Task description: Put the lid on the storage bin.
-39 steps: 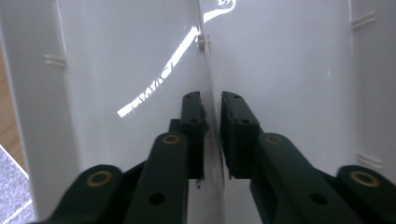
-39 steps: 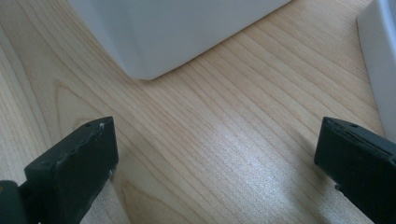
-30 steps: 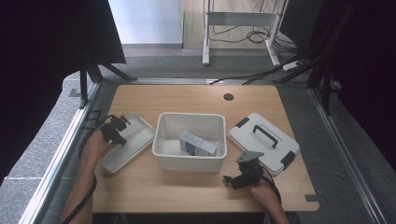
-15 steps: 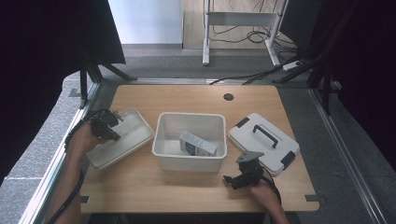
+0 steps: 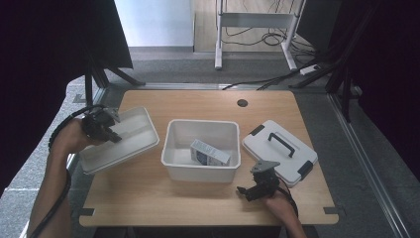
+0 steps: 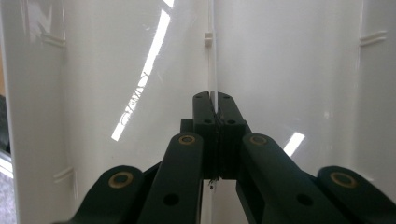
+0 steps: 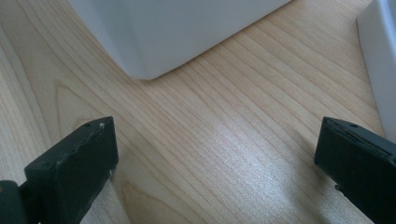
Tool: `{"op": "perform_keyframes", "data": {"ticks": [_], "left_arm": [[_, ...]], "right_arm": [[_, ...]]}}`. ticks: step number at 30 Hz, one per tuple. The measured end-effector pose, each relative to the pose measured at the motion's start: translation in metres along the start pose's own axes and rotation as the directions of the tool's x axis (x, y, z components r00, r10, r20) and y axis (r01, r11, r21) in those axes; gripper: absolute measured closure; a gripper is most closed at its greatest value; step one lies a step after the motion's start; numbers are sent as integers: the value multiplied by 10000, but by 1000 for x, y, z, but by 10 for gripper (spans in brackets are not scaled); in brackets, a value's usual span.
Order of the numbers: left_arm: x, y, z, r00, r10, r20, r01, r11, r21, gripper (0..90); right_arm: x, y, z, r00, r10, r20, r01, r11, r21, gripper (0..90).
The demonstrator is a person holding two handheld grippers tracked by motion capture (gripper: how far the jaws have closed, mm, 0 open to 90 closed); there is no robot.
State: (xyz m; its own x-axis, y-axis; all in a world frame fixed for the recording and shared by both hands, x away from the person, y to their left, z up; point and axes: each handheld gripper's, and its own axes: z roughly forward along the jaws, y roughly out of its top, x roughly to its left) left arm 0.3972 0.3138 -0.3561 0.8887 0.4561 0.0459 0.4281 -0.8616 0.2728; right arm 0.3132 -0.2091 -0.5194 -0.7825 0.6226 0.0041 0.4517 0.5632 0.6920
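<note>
My left gripper (image 5: 115, 138) is shut on the left rim of a shallow white tray (image 5: 133, 136) and holds it tilted above the table's left side. In the left gripper view the jaws (image 6: 215, 103) pinch the thin rim edge, with the tray's glossy wall (image 6: 289, 70) behind. A deeper white bin (image 5: 200, 172) stands mid-table with a small blue-and-white carton (image 5: 209, 152) inside. My right gripper (image 5: 246, 191) rests open on the wood by the bin's front right corner. Its jaws (image 7: 217, 149) have only bare table between them.
A white lid with a black handle (image 5: 280, 148) lies flat right of the bin; its edge (image 7: 382, 56) is close to the right gripper. The wooden table (image 5: 163, 198) has a cable hole (image 5: 242, 103) at the back. Dark curtains flank both sides.
The left gripper has lifted the tray up and to the left, and the tray now tilts and hangs partly past the table's left edge. The right gripper has stayed put.
</note>
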Motion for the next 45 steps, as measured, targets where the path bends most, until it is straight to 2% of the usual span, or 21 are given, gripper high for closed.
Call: {"op": "perform_keyframes", "data": {"ticks": [4,9,17,19,22,25,27,28,29,39,45], "left_arm": [[-5,9,-12,9981,585,190,-582,9981,-181,890],[-11,26,-20,9915,1234,410,-1218,9918,-397,890],[-23,63,-16,9779,2003,600,-1975,9790,-504,890],[-25,73,-13,9721,2251,658,-2220,9737,-514,890],[-30,88,-9,9666,2447,757,-2411,9690,-543,890],[-34,104,-6,9563,2796,851,-2753,9595,-592,890],[-38,115,-3,9519,2934,887,-2888,9554,-615,890],[-39,121,-2,9458,3115,918,-3074,9499,-560,890],[-41,126,-1,9443,3151,948,-3102,9486,-630,890],[-60,178,20,9156,3841,1187,-3769,9229,-791,889],[-73,205,33,8943,4280,1306,-4192,9034,-902,890]], "right_arm": [[0,0,0,10000,-26,11,26,10000,0,0],[0,0,0,10000,7,9,-7,10000,3,0],[0,0,0,10000,16,1,-16,10000,6,0],[0,0,0,10000,18,1,-18,10000,5,0],[0,0,0,10000,16,1,-16,10000,5,0],[0,0,0,10000,17,1,-17,10000,5,0],[0,0,0,10000,17,4,-17,10000,4,0],[0,0,0,10000,14,16,-14,10000,-2,0],[0,0,0,10000,17,15,-17,10000,-2,0],[0,0,0,10000,5,19,-5,10000,-10,0],[0,0,0,10000,13,17,-13,10000,-5,0]]}}
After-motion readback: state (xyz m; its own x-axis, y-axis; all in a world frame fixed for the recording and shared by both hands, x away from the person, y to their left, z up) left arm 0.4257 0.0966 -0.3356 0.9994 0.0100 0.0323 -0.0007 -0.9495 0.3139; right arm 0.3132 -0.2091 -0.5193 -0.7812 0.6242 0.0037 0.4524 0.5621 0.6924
